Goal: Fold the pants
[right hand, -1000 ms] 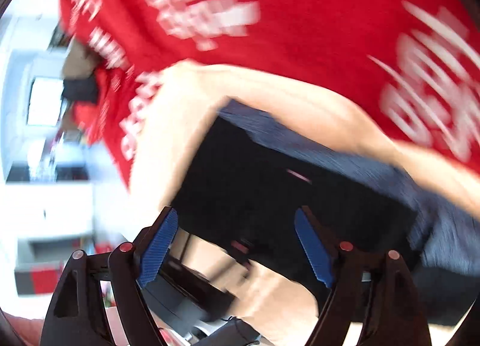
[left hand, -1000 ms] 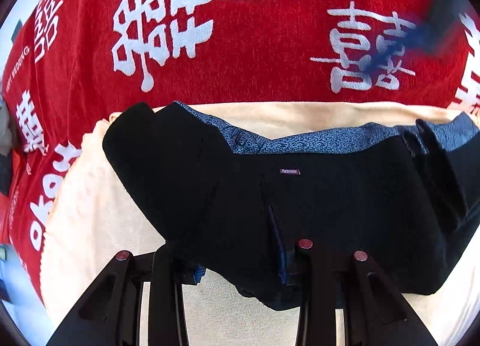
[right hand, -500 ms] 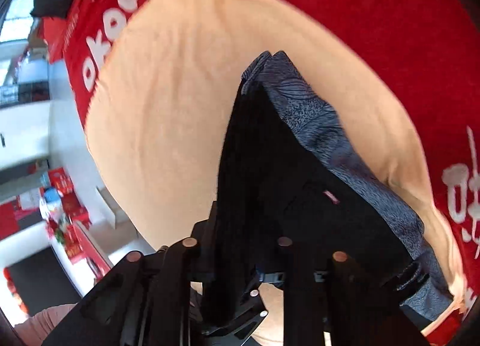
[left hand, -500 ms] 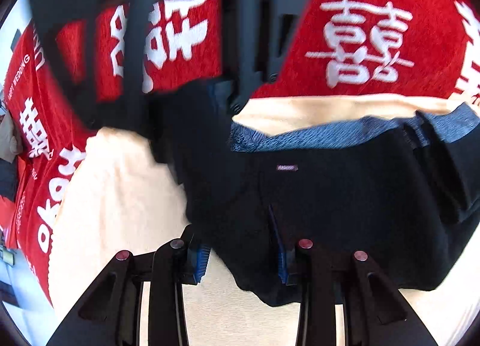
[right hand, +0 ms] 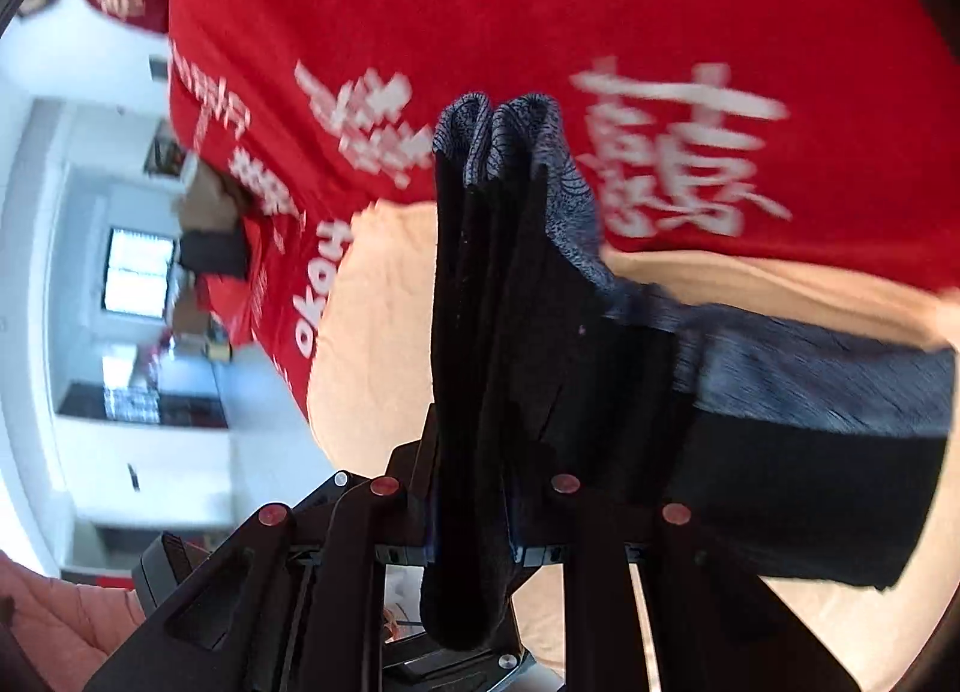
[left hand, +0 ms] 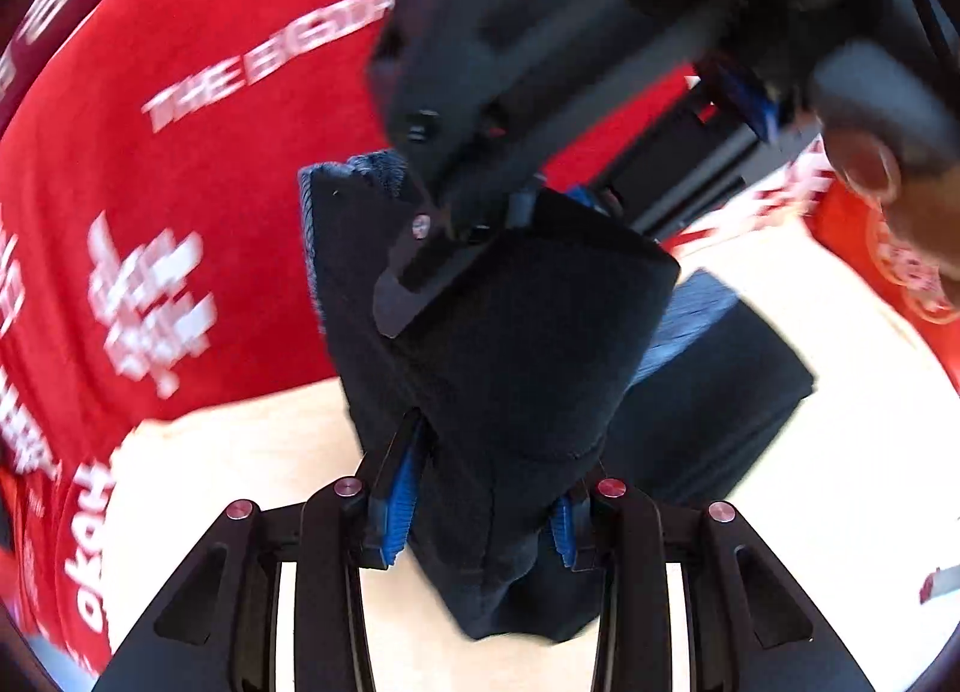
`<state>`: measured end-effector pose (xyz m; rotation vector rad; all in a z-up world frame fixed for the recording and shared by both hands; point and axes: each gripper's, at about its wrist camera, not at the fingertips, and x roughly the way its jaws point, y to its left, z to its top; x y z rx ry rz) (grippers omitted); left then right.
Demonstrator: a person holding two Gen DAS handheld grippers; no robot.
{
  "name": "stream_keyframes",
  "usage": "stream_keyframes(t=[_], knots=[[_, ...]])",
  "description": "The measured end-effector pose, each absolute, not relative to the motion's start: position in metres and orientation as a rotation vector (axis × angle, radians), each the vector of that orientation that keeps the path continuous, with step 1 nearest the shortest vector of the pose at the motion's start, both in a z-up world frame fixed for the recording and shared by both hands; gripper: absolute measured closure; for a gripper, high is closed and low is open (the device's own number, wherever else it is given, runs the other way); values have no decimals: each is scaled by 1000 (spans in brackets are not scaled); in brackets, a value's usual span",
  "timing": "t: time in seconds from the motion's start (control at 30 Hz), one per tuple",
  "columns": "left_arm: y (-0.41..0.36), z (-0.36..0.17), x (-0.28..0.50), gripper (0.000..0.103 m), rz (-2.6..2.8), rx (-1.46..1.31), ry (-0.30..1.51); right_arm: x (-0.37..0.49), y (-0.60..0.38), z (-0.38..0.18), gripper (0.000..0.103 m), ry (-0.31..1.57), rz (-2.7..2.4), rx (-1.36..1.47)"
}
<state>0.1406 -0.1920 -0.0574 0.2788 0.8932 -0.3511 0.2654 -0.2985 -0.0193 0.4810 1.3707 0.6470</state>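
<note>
The black pants [left hand: 516,368] with a blue-grey patterned lining are partly folded and lifted off the cream cloth [left hand: 252,452]. My left gripper [left hand: 480,518] is shut on a thick bunch of the black fabric. My right gripper [right hand: 474,542] is shut on another bunched edge of the pants [right hand: 498,284], which stands up between its fingers. The right gripper also shows in the left wrist view [left hand: 540,110], pinching the raised fold from above. The rest of the pants [right hand: 810,440] lies flat to the right on the cloth.
A red cloth with white lettering [right hand: 540,32] covers the table around the cream cloth [right hand: 372,320]. A room with white cabinets and a window [right hand: 132,284] lies beyond the table's left edge. A hand [left hand: 924,212] holds the right gripper.
The right gripper came in, shut on the left end of the pants and lifted it. Both grippers have raised the fold and carried it over toward the flat part.
</note>
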Motion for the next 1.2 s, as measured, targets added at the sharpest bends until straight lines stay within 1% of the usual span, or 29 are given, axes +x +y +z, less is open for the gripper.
stream_keyframes(t=[0.1,0.2,0.37,0.5,0.53,0.57,0.6,0.63,0.67,0.8,0.9,0.97,1.13,1.2], knots=[[-247,-57,138,66,-425,305,905,254,-373,-27,85,1343,577,554],[-301,-73,132,66,-471,349,936,243,-418,-50,85,1340,530,593],[-346,-123,144,66,-470,401,1053,235,-472,-109,85,1375,455,691],[-360,-148,143,65,-454,460,1096,229,-479,-138,85,1405,448,747],[-362,-149,141,62,-452,479,1092,229,-481,-145,82,1420,457,765],[-363,-150,138,54,-456,495,1090,229,-482,-150,81,1438,457,784],[-362,-150,136,49,-467,498,1100,229,-484,-155,81,1457,455,801],[-360,-150,134,37,-484,487,1116,230,-484,-160,79,1477,448,811],[-356,-146,132,33,-496,465,1132,229,-484,-162,77,1484,445,819],[-333,-124,125,33,-476,434,1121,228,-488,-169,76,1476,462,870],[-314,-106,132,33,-445,340,1082,229,-487,-175,76,1489,461,875],[-303,-105,145,33,-414,279,1078,227,-490,-179,76,1487,464,901],[-281,-130,187,33,-313,23,1249,221,-497,-189,77,1472,463,972],[-283,-150,195,33,-301,-19,1329,218,-497,-190,85,1450,479,1029]])
